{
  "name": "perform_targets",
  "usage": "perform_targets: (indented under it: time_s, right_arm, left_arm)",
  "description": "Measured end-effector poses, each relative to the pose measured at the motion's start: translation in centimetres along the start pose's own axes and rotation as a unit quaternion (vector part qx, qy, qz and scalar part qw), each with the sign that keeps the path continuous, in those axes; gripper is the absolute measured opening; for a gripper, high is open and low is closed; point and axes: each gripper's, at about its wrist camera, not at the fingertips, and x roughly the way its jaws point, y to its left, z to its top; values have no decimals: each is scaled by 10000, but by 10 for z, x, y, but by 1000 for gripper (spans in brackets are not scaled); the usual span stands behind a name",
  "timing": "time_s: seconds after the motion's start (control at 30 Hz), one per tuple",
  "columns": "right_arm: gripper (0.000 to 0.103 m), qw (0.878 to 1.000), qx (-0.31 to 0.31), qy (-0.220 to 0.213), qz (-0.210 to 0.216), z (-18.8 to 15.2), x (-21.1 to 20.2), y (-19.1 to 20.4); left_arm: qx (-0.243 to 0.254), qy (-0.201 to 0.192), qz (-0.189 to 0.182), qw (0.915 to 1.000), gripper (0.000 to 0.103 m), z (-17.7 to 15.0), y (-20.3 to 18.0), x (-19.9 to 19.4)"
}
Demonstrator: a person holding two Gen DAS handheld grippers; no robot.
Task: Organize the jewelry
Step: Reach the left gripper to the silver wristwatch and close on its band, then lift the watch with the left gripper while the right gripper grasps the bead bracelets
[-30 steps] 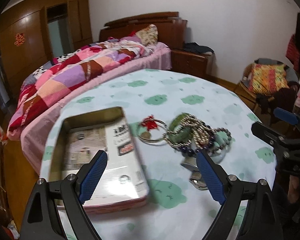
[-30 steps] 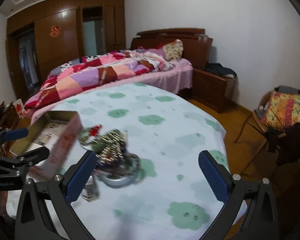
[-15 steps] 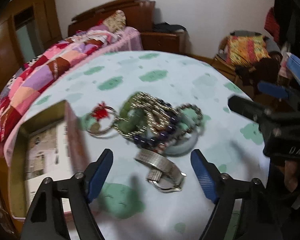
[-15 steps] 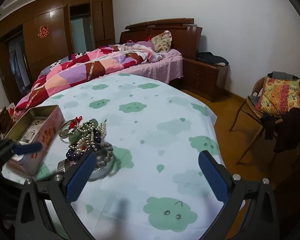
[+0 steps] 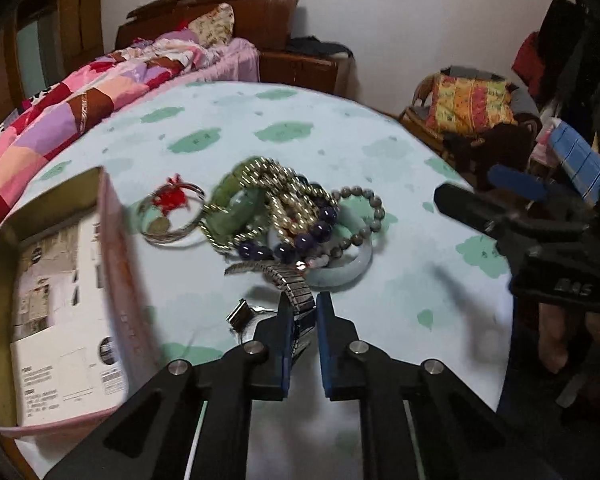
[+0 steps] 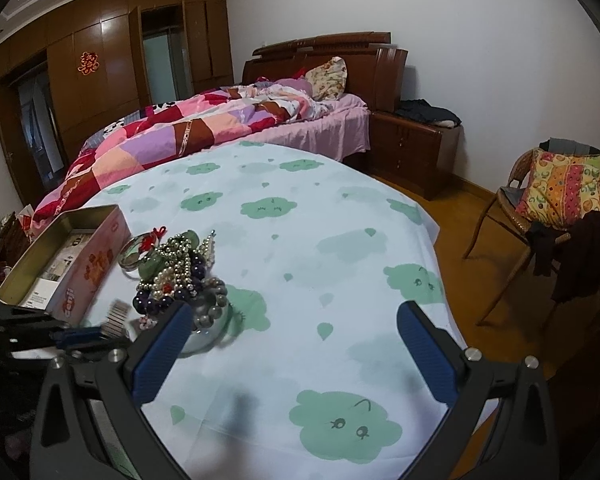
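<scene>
The left gripper is closing on the watch, and its blue pads already have the metal band between them. The watch lies at the near edge of the heap of bracelets and beads, on the side toward the person. Its band runs from the heap straight toward the left gripper, so the long axis goes along the fingers and the pads catch it across its width. The far end of the band is tucked under the heap. The tin stands open just left of the heap, so I judge the coming move is a pull away from the heap, then leftward. The right gripper is spread wide and holds nothing; it hangs on the right of the heap, farther from the watch.
</scene>
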Motion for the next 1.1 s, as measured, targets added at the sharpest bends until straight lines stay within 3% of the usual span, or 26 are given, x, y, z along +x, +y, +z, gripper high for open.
perform_targets:
  time_s: [0.33, 0.53, 0.67, 0.93, 1.1]
  right_arm:
    - [102, 9996, -168, 58, 240, 1, 4, 9]
    - [74, 9967, -577, -67, 563, 24, 10, 32]
    - [60, 9917, -986, 197, 803, 37, 35, 58]
    - [57, 9834, -1379, 678, 966, 35, 75, 89]
    - [23, 9822, -1208, 933, 1097, 34, 87, 81]
  left_arm:
    - [-67, -678, 159, 9975, 3, 8, 12, -40]
    - [-85, -848, 131, 9963, 2, 11, 18, -48]
    - [-130, -965, 111, 9952, 2, 12, 22, -56]
    - [-243, -1042, 132, 9942, 2, 11, 33, -56]
    - [-276, -1049, 95, 9941, 2, 10, 34, -58]
